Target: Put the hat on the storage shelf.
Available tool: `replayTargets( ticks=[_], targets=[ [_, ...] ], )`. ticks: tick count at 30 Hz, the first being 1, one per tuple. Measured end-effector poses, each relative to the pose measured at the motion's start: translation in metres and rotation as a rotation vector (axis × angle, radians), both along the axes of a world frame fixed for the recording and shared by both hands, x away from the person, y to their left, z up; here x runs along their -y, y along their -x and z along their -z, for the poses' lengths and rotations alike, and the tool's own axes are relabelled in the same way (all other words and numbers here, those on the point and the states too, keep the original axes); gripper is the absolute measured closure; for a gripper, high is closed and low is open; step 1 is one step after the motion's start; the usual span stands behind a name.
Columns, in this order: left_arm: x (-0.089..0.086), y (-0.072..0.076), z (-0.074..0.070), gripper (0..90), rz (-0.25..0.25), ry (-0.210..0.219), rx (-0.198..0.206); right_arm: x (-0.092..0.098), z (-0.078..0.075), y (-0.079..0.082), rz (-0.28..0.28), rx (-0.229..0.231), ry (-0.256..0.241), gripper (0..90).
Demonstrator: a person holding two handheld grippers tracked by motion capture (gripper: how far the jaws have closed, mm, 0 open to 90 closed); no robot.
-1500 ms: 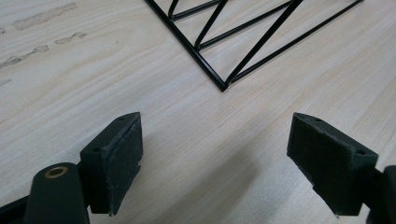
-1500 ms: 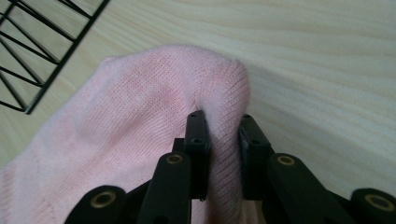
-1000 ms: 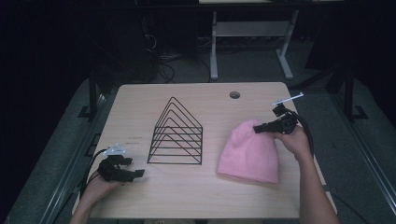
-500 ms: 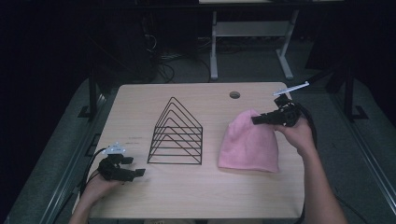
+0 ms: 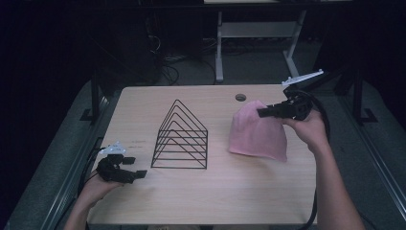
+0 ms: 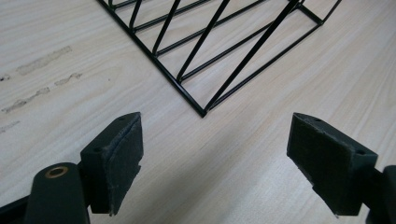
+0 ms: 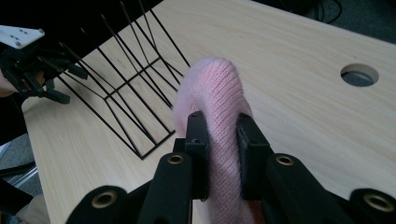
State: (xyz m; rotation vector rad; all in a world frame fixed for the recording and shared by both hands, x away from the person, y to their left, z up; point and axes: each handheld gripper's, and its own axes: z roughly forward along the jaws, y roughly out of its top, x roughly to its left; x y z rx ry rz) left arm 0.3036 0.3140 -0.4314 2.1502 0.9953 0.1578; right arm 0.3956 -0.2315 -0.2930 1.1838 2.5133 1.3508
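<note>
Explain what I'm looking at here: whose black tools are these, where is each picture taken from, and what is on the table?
A person sits at a wooden table, holding a hand-operated gripper in each hand. The high view looks down from above; each gripper view comes from a camera riding on that tool, looking along its two black fingers. On the table stand a black wire rack and a pink knitted hat. The right gripper has its fingers shut on a fold of the hat, lifting its top end while the rest lies on the table. The left gripper rests open near the rack's corner, holding nothing. A round hole sits in the tabletop.
</note>
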Motion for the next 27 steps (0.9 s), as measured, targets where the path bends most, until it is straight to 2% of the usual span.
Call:
replayTargets(
  ticks=[14, 17, 18, 21, 22, 27],
  targets=[
    [0.000, -0.007, -0.036, 18.6, 0.073, 0.029, 0.003, -0.009, -0.042, 0.001, -0.041, 0.061, -0.012, 77.7],
    [0.001, -0.008, -0.044, 18.6, 0.088, 0.030, 0.011, -0.014, -0.052, 0.003, -0.051, 0.076, 0.008, 77.7],
    [0.001, -0.010, -0.049, 18.5, 0.101, 0.027, 0.016, -0.017, -0.058, 0.004, -0.059, 0.084, 0.010, 77.7],
    [0.001, -0.011, -0.055, 18.6, 0.113, 0.034, 0.022, -0.020, -0.064, 0.005, -0.069, 0.094, 0.009, 77.7],
    [0.002, -0.012, -0.061, 18.6, 0.123, 0.032, 0.029, -0.023, -0.070, 0.005, -0.079, 0.103, 0.008, 77.7],
    [0.001, -0.014, -0.076, 18.6, 0.127, 0.034, 0.049, -0.030, -0.082, 0.006, -0.085, 0.114, 0.014, 77.7]
  ],
)
